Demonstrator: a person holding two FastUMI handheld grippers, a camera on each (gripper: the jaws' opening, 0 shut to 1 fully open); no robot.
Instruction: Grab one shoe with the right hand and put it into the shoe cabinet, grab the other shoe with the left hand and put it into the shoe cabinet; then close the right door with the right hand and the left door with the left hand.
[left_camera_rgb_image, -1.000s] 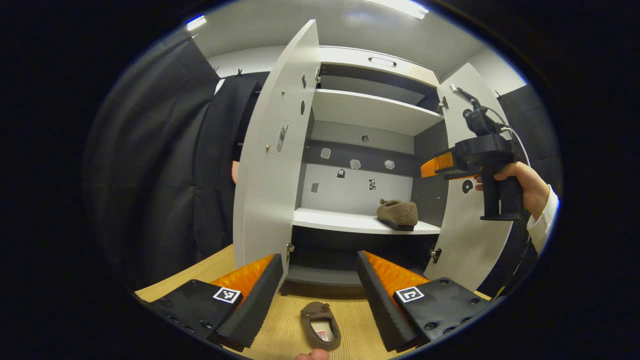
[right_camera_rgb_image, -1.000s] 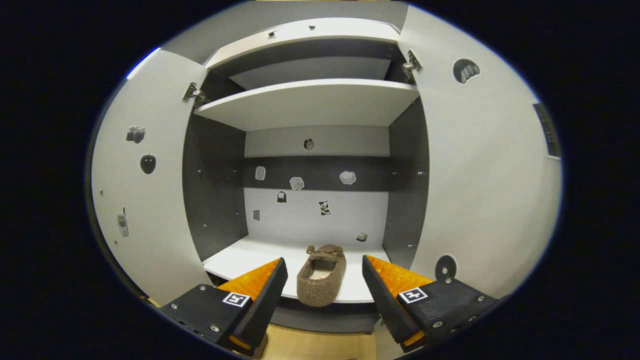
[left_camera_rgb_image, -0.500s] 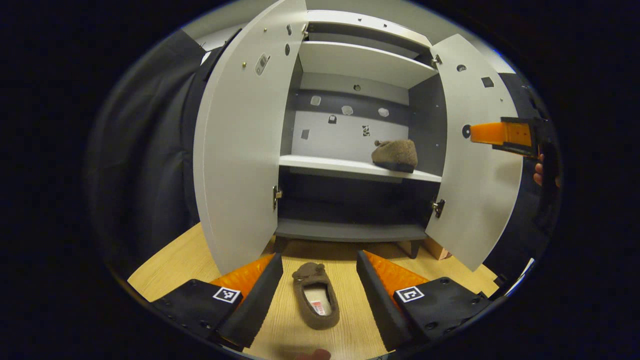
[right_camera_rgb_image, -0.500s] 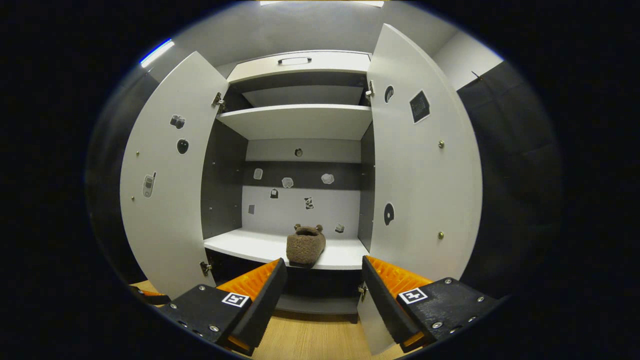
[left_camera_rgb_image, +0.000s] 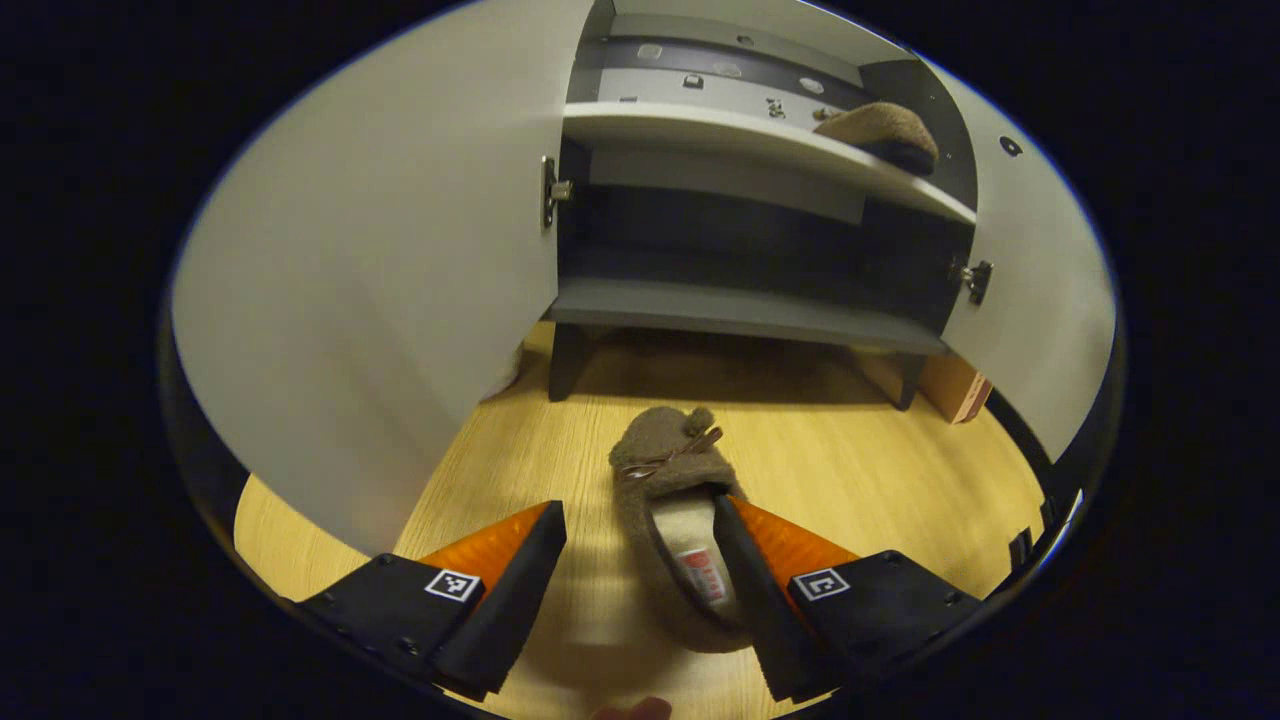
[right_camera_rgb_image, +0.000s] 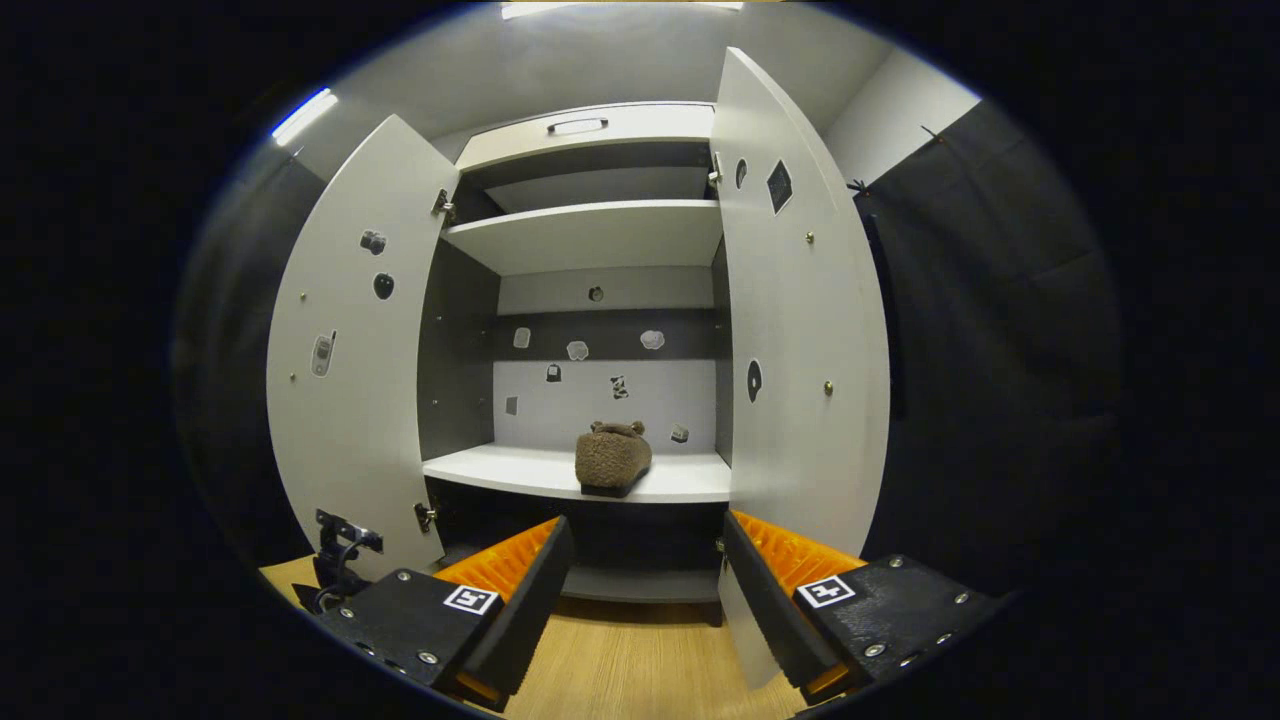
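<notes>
Slipper (left_camera_rgb_image: 672, 525), brown and fuzzy, lies between left claw (left_camera_rgb_image: 640, 570) fingers.

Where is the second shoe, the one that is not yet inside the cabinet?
In the left gripper view the shoe lies on the wooden floor in front of the open cabinet, between the left gripper fingers, nearer the right one.

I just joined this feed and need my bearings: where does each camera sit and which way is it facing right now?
Left gripper view: rides low on the left gripper, tilted down at the shoe on the floor before the cabinet; its open fingers show.
Right gripper view: rides on the right gripper, level, facing the open cabinet; its open fingers show.
Shared: the shoe on the shelf and both open doors.
</notes>
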